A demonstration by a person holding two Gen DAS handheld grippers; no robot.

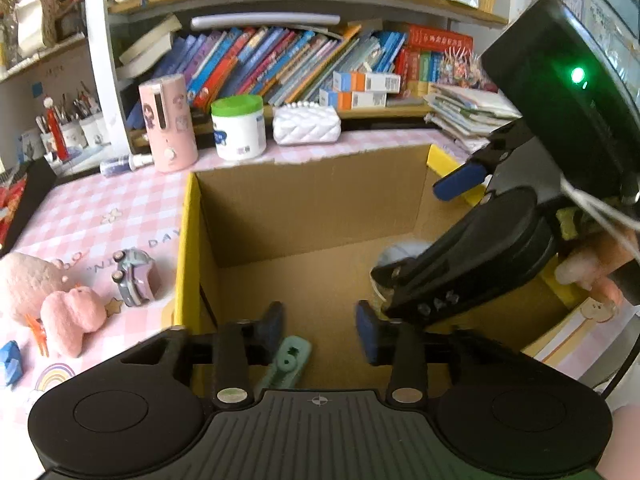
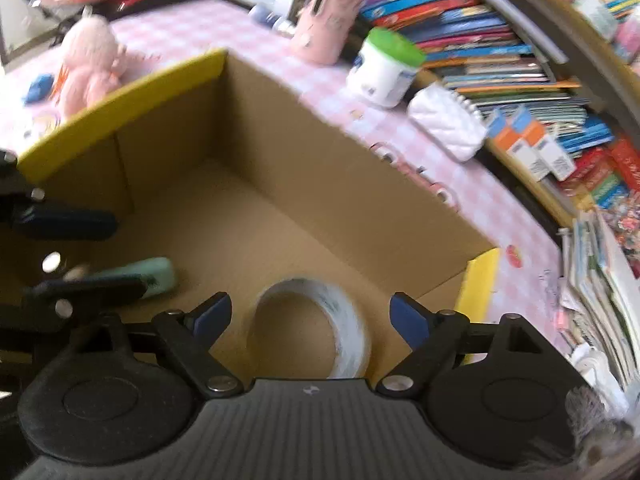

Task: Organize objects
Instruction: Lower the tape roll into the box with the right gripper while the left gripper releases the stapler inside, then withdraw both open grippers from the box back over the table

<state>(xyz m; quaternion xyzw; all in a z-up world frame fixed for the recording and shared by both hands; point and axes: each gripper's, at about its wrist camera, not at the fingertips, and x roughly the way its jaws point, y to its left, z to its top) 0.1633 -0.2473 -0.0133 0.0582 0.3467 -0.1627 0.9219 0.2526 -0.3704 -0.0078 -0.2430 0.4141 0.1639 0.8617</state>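
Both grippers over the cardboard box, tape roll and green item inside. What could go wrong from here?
1. The left gripper and right gripper crowd the same cardboard box; withdrawing, they may knock each other or a wall.
2. The tape roll sits between the right gripper's open jaws, seemingly on edge; it may roll or catch a finger.
3. The green item lies just under the left gripper's open jaws and may get snagged.

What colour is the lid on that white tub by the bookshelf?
Green. The lid of the white tub shows best in the left wrist view.
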